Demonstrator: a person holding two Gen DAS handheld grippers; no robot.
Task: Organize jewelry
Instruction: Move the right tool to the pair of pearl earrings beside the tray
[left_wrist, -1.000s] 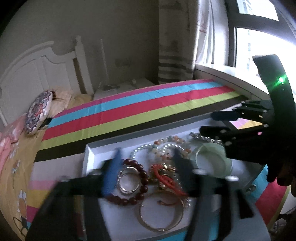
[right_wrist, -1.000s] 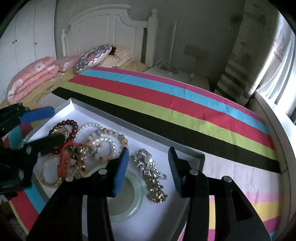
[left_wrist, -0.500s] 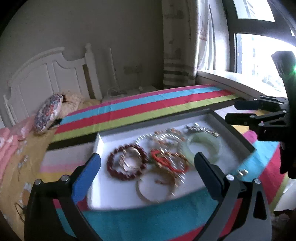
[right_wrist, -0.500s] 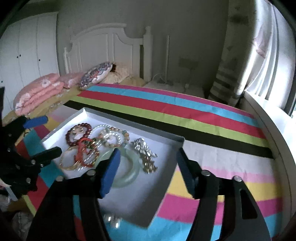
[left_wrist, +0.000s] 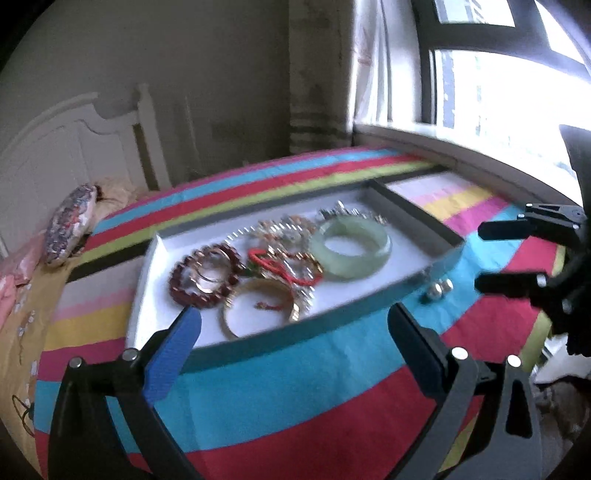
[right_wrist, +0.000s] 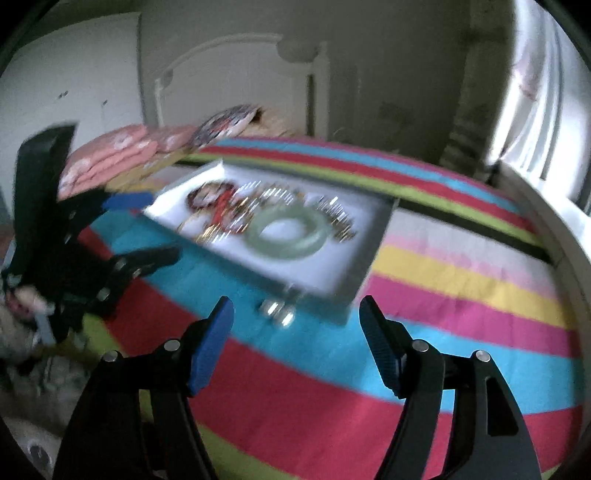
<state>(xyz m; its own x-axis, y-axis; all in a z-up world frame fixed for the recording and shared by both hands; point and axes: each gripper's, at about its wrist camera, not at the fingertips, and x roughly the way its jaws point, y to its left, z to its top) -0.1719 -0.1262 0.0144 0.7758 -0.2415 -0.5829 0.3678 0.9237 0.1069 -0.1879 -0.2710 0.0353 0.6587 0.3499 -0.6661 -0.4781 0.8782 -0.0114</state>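
Both grippers, left (left_wrist: 293, 345) and right (right_wrist: 295, 339), are held wide open and empty, short of the tray (left_wrist: 258, 338). Jaws were just being opened. Next up is probably getting the small silver pieces (right_wrist: 277, 314) beside it picked up.

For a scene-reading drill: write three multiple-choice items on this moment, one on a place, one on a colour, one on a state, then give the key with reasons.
1. Where do the small silver pieces lie?
A. inside the tray
B. on the striped bedspread just outside the tray's near wall
C. on the windowsill

2. What colour is the wide bangle?
A. pale green
B. black
C. bright blue

3. How does the left gripper stand?
A. shut on the bangle
B. shut on the tray's edge
C. open, with nothing between its fingers

Key:
1 B, they sit on the bedspread's blue stripe beside the tray.
2 A, the left wrist view shows a pale green ring.
3 C, the fingers stand wide apart over the bedspread, short of the tray.
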